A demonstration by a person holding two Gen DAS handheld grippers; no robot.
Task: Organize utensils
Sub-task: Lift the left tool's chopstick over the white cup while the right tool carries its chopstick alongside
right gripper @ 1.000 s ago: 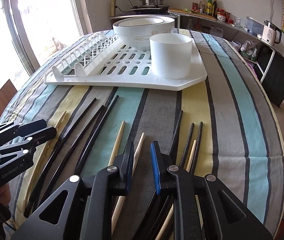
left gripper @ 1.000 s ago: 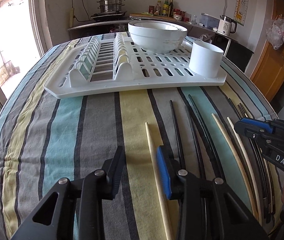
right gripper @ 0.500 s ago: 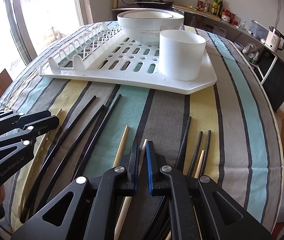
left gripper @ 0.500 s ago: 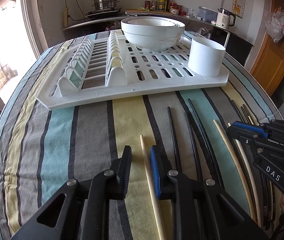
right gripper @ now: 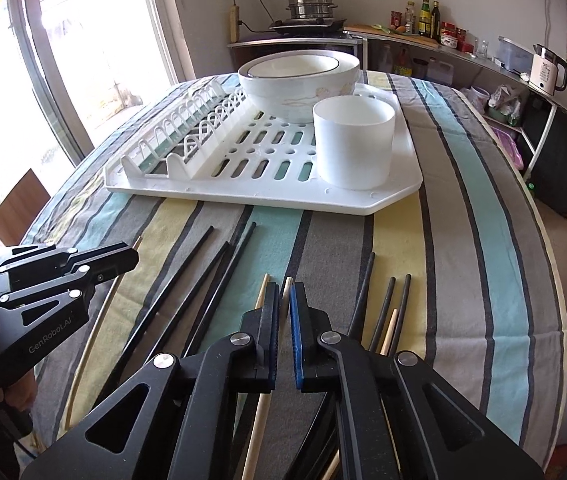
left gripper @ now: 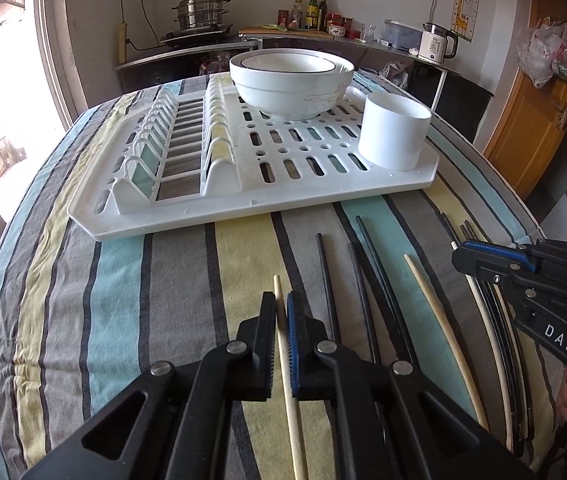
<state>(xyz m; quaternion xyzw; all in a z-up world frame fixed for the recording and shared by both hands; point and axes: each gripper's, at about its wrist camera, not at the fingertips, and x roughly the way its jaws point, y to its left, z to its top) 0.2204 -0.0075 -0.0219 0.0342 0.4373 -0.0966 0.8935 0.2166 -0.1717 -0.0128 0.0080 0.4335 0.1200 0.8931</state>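
Striped cloth in grey, yellow and teal covers the table (left gripper: pixel 131 280), and from the left wrist view the white dish rack (left gripper: pixel 243 208) sits at the far side of it, our landmark for everything else. On the rack's far end stand two nested white bowls (left gripper: pixel 291 80), and at its near right corner a white cylinder cup (left gripper: pixel 393 136). Just in front of the rack's near edge, chopsticks lie fanned out on the cloth: black chopsticks (left gripper: pixel 325 280) in the middle, pale ones further right. The left tongs (left gripper: pixel 281 312) have just been closing, and they are pinching a pale wooden chopstick (left gripper: pixel 279 300) between their pads, its tip poking out toward the rack. Off to the right of that, the right tongs (left gripper: pixel 461 258) come in from the edge, a pale tip showing at their nose. Over to the right wrist view: same rack (right gripper: pixel 355 206) ahead, bowls (right gripper: pixel 299 84) behind the cup (right gripper: pixel 353 144). The right tongs (right gripper: pixel 283 304) are pressed together on a second pale wooden stick (right gripper: pixel 286 285), its tip peeking out toward the rack. Another pale stick (right gripper: pixel 261 298) lies just beside them, with black sticks (right gripper: pixel 203 276) and a black bundle (right gripper: pixel 393 304) either side. The left tongs (right gripper: pixel 129 258) show at the left edge, pressed together.
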